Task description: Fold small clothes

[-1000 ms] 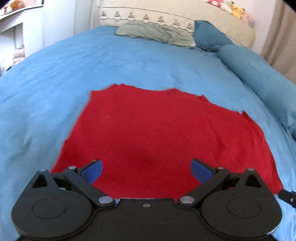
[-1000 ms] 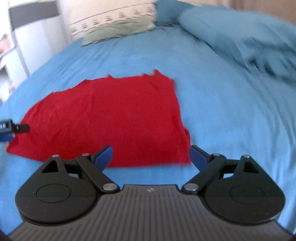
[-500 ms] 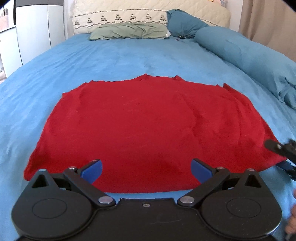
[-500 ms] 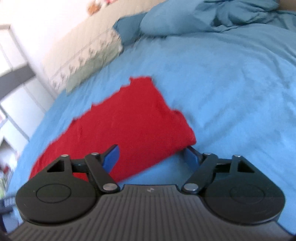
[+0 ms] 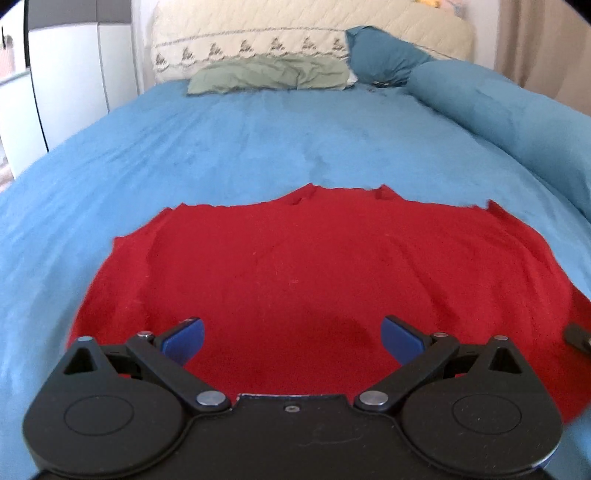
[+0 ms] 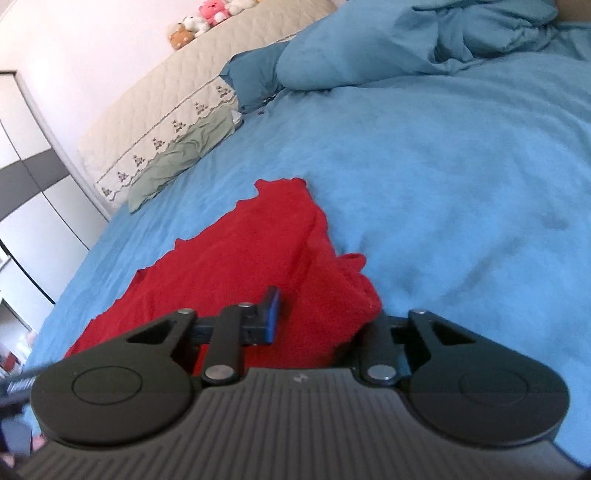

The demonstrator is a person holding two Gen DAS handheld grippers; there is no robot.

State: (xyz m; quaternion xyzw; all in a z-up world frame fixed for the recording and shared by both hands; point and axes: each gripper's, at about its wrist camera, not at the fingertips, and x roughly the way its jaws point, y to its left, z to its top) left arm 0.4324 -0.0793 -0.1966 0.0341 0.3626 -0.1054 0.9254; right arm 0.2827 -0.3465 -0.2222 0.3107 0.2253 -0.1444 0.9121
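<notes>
Red garment (image 5: 314,288) spread on blue bed (image 5: 240,147); green pillow (image 5: 269,75), cream headboard (image 5: 258,40). Left tongs (image 5: 291,338) wide open, empty. Right tongs (image 6: 325,314) just closing, bunched corner between them.

Left hand-held gripper (image 5: 291,341) jaws wide apart over red garment (image 5: 314,273), blue bedspread (image 5: 258,147)

One red garment (image 5: 303,280) lies on one bed (image 5: 258,147) under a blue cover. At the head there is one green pillow (image 5: 273,75), one dark teal pillow (image 5: 384,55) and one rolled blue duvet (image 5: 509,110). Four plush toys (image 6: 207,16) sit on the one headboard (image 6: 177,85), as far as can be told.
</notes>
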